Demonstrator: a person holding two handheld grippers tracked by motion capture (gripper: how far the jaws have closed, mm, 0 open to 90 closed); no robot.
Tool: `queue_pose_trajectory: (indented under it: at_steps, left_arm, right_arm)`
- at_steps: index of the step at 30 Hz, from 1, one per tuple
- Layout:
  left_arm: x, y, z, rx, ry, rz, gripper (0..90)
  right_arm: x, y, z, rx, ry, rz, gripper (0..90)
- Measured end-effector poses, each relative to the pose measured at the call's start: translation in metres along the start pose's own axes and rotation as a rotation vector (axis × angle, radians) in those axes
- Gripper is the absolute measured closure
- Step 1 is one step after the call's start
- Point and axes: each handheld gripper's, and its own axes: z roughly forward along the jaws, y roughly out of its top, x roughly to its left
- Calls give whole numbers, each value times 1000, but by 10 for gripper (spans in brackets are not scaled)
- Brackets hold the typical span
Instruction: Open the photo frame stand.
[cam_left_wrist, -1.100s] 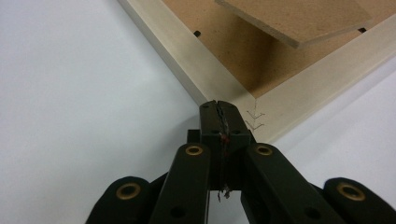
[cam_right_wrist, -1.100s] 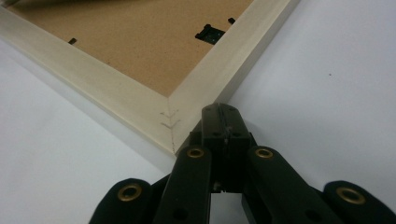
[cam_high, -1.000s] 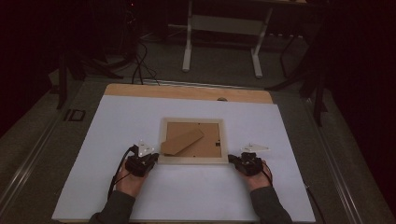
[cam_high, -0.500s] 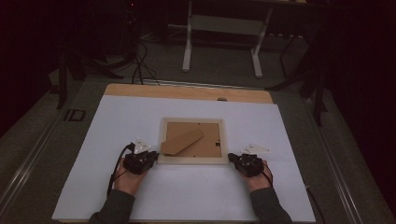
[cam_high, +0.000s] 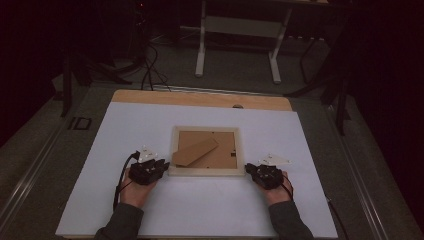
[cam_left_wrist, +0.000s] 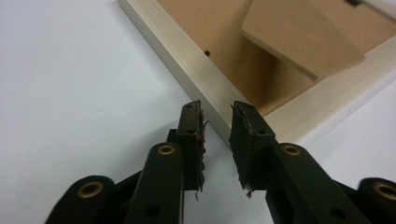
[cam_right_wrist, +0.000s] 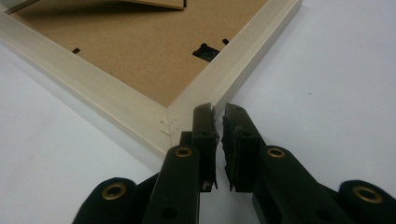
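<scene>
Both pairs of jaws have just been opening, and nothing sits between either pair. The left gripper (cam_left_wrist: 217, 140) stands released with a clear gap, and the picture frame (cam_high: 205, 150) lies face down just ahead of its tips, the near left corner slightly to the right of them. The right gripper (cam_right_wrist: 218, 140) is parted only a slit, and the frame's near right corner sits just ahead and to the left. The frame's near rail runs between the two grippers, each about equally close to its corner.
</scene>
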Motion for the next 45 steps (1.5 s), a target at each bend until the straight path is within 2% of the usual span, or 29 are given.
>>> queue_pose_trajectory:
  at_steps: [5, 8, 11, 15, 20, 21, 25, 35, 39, 45]
  left_arm:
    - [3, 1, -3, -14, -7, -27, 700]
    - [2, 1, -3, -19, -14, -26, 678]
    - [0, 2, -5, -26, -14, -2, 664]
    - [-1, 6, -8, -17, -27, 8, 648]
    - [2, 9, -12, -24, -36, -11, 630]
    - [3, 9, -13, -28, -42, -23, 627]
    - [6, 12, -19, -43, -63, -33, 610]
    - [14, 33, -28, -73, -107, -36, 574]
    - [13, 44, -25, -70, -135, -21, 560]
    - [12, 56, -14, -54, -172, -32, 561]
  right_arm:
    - [-1, -1, 0, 0, 0, 3, 814]
    - [-1, -1, 0, 1, 0, 4, 804]
    - [0, -1, 1, 2, 1, 1, 783]
    - [0, -2, 1, 3, -1, 0, 755]
    - [0, -2, -1, -4, -2, 3, 733]
    - [-1, -2, -1, -6, -1, 2, 730]
    - [-2, -2, -3, -12, 1, 7, 707]
    - [0, -3, -4, -12, -4, 0, 693]
    - [0, -3, -4, -10, -5, -2, 689]
    - [0, -4, -4, -11, -5, -3, 681]
